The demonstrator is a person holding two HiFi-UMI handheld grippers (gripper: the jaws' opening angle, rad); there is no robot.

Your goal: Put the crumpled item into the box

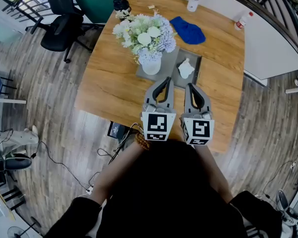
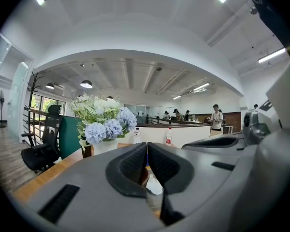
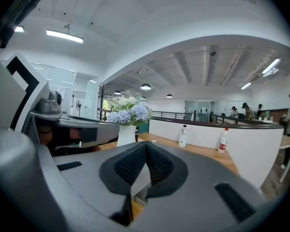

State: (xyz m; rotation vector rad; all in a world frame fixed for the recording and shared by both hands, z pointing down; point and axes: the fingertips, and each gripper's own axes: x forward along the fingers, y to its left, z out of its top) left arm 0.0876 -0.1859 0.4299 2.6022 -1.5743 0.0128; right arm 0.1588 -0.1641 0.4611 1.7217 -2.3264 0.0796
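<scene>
Dark clothing of the person (image 1: pixel 164 192) filled the near edge, with both arms reaching forward. The left gripper (image 1: pixel 166 79) and right gripper (image 1: pixel 189 86) hung side by side over the wooden table (image 1: pixel 109 83), each with its jaws pressed together on nothing. Just ahead of the right gripper's tips, the white crumpled item (image 1: pixel 186 68) lay in the shallow grey box (image 1: pixel 175 58). Ahead of the left gripper, a vase of flowers (image 1: pixel 150 46) stood at the box's left end, and a blue cloth (image 1: pixel 187 30) lay farther beyond.
</scene>
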